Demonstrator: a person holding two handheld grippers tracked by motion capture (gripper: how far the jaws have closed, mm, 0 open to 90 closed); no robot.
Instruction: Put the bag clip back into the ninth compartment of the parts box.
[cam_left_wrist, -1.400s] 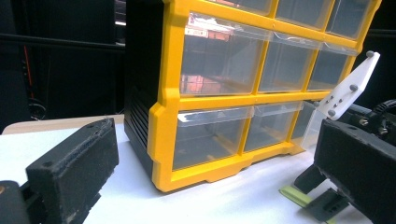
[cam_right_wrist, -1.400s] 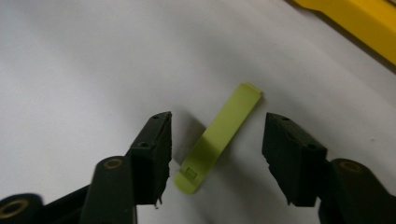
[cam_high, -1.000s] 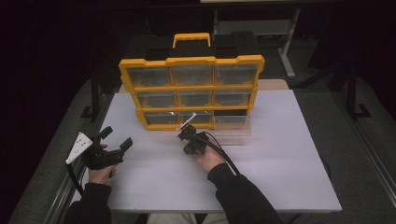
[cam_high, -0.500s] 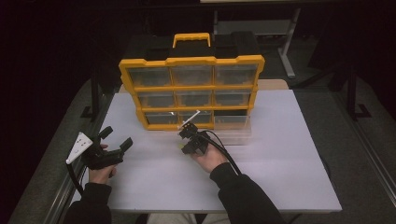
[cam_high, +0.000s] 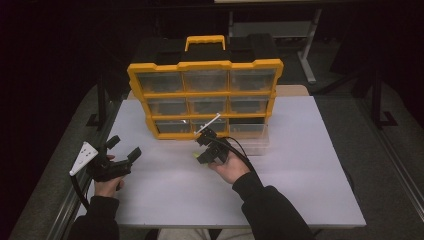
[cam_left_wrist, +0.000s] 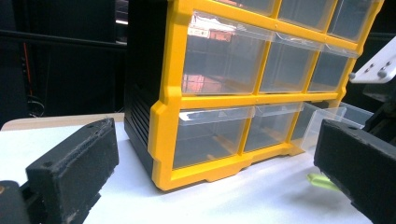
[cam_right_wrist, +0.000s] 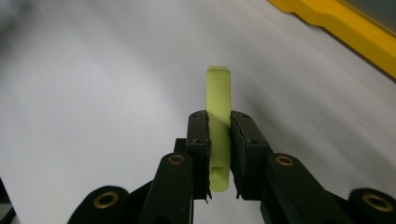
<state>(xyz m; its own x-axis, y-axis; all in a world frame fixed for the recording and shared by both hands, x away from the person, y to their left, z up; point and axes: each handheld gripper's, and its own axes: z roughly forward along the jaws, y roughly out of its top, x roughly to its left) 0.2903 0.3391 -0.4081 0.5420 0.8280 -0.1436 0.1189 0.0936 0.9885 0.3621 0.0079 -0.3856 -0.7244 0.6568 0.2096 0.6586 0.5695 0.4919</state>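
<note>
In the high view, our right tool (cam_high: 202, 156) sits just below the middle of the frame, in front of the yellow drawer cabinet (cam_high: 205, 92), and it is clamped on a small lime-green strip (cam_high: 198, 157). The right gripper view shows that grip plainly: the two black jaws stand narrow with the lime-green strip (cam_right_wrist: 219, 126) pinched between the pads, its long end sticking out past the jaw tips toward the upper middle of the frame, above the white bench (cam_right_wrist: 93, 93). A yellow edge of the cabinet (cam_right_wrist: 345, 28) crosses the upper right corner there.

Our left tool (cam_high: 123, 148) is at the lower left of the high view, near the left edge of the bench (cam_high: 310, 165), well apart from the strip. Its jaws stand wide with nothing between them. The left gripper view bears this out: one black jaw rises at the lower left, the other at the lower right, and between them we see the cabinet (cam_left_wrist: 163, 121) with its clear drawers. One clear drawer (cam_left_wrist: 327, 119) at the right of that frame is pulled out, and a bit of the green strip (cam_left_wrist: 322, 181) shows low at the right.
</note>
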